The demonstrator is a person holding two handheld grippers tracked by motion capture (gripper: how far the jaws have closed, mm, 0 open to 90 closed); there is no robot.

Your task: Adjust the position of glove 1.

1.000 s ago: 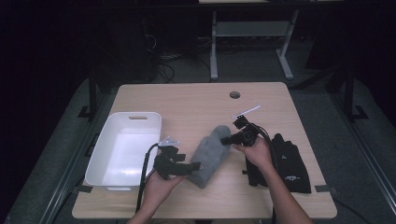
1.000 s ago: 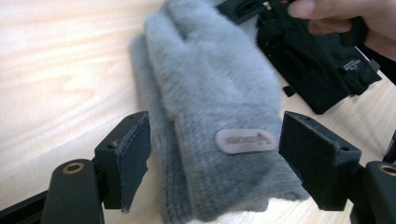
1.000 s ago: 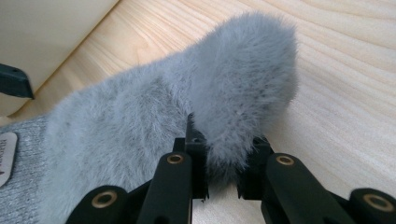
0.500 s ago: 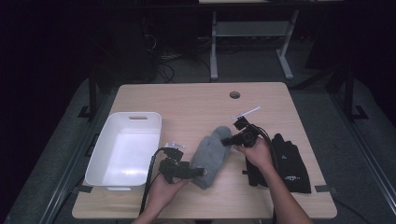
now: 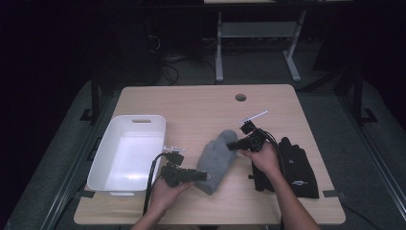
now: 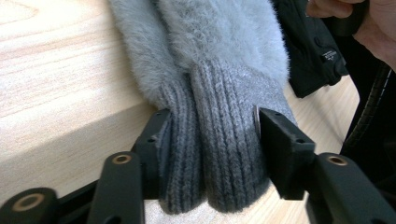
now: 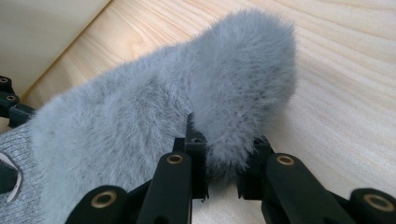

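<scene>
A pair of grey fuzzy mittens (image 5: 218,158) lies stacked near the middle of the wooden table (image 5: 191,110). My left gripper (image 5: 203,176) is at the near end. Its jaws have just been closing and now press on both sides of the ribbed cuffs (image 6: 210,154), as the left gripper (image 6: 212,119) view shows. My right gripper (image 5: 232,145) holds the far end, shut on a fuzzy tip (image 7: 243,79) of the mittens. In the right gripper (image 7: 224,140) view, fur bulges out above the pads.
A white plastic bin (image 5: 127,155) stands at the left of the table. Black gloves (image 5: 297,167) lie at the right, under my right forearm, and the left gripper view has them (image 6: 313,51) too. A cable hole (image 5: 240,97) sits near the far edge.
My left gripper has slid a little right onto the mitten cuffs and its jaws have narrowed around them. The right gripper and the mitten tip have stayed put.
</scene>
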